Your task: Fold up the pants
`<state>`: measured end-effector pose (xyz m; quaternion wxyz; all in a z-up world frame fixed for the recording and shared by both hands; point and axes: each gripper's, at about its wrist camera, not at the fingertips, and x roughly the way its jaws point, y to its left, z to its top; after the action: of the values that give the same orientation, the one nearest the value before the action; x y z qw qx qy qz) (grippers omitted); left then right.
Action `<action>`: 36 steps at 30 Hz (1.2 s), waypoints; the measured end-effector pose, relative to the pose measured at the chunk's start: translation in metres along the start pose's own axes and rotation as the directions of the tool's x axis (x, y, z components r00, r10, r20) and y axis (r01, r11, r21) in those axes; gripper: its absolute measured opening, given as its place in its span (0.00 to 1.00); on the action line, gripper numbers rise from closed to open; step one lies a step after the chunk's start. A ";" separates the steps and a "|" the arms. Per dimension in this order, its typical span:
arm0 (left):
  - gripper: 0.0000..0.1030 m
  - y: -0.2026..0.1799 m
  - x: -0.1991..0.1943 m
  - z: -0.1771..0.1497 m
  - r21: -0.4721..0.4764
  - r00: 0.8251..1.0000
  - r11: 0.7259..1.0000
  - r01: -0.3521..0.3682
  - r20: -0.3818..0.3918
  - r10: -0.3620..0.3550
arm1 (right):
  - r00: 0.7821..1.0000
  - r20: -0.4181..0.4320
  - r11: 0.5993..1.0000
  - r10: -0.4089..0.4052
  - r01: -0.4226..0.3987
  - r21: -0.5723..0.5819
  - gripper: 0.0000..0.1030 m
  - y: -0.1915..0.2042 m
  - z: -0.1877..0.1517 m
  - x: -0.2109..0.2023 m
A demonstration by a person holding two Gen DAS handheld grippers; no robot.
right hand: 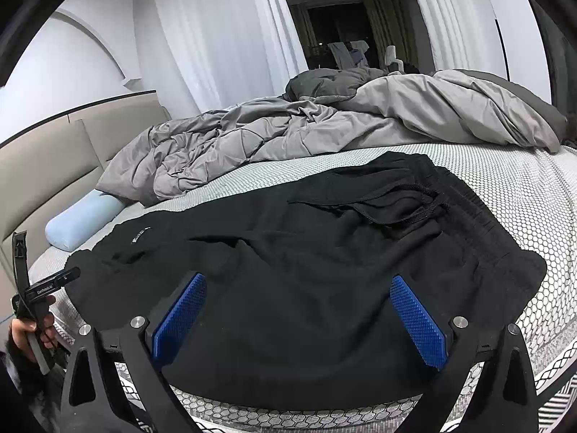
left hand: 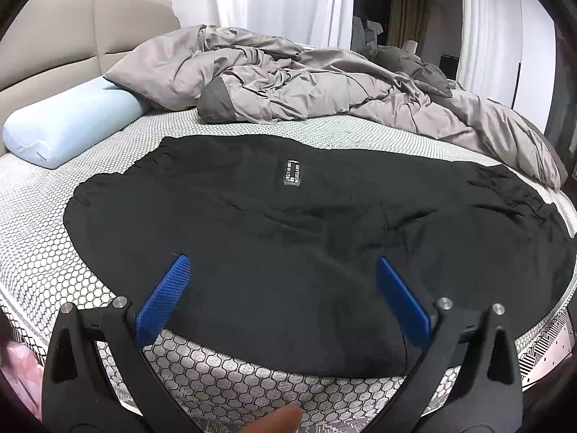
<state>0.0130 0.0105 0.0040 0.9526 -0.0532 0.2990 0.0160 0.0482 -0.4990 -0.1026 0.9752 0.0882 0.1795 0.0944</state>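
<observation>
Pants (left hand: 288, 223), black, are lying flat on the honeycomb-patterned mattress (left hand: 54, 259), extending ahead of both grippers. Label (left hand: 291, 173) lettering beyond the jaws is proving illegible. Left gripper (left hand: 283, 270) and right gripper (right hand: 297, 290) are hovering with jaws spread wide, gripping nothing. Grey duvet (left hand: 288, 83) is lying farther ahead.

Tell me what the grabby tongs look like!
Each pair of tongs has two black plastic arms with triangle-shaped cutouts and round silver bolts. At the tips sit flat blue pads with a bumpy, dotted texture. The left tongs and right tongs look the same. Seen from the right wrist, the left one has a black handle bearing a small white label, too small to read.
</observation>
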 end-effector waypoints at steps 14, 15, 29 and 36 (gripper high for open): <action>0.99 0.026 -0.021 -0.004 -0.064 0.999 0.998 0.011 0.039 -0.009 | 1.000 0.003 0.999 -0.019 0.019 0.029 1.00 -0.007 0.002 0.006; 0.99 0.034 -0.025 -0.005 -0.080 0.999 0.997 -0.001 0.048 0.004 | 1.000 0.007 0.999 -0.021 0.020 0.030 1.00 -0.007 0.002 0.005; 0.94 0.156 -0.005 -0.024 -0.404 0.995 0.915 0.025 -0.077 -0.062 | 0.990 -0.039 0.981 -0.133 0.138 0.137 1.00 -0.051 -0.002 0.002; 0.46 0.177 0.057 0.003 -0.527 0.987 0.850 -0.014 -0.142 -0.072 | 0.993 -0.069 0.985 -0.091 0.099 0.138 1.00 -0.057 -0.007 0.005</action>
<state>0.0503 0.1865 -0.0422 0.8753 -0.3176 0.3562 0.0784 0.0589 -0.5524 -0.1222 0.9638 0.1454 0.2204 0.0376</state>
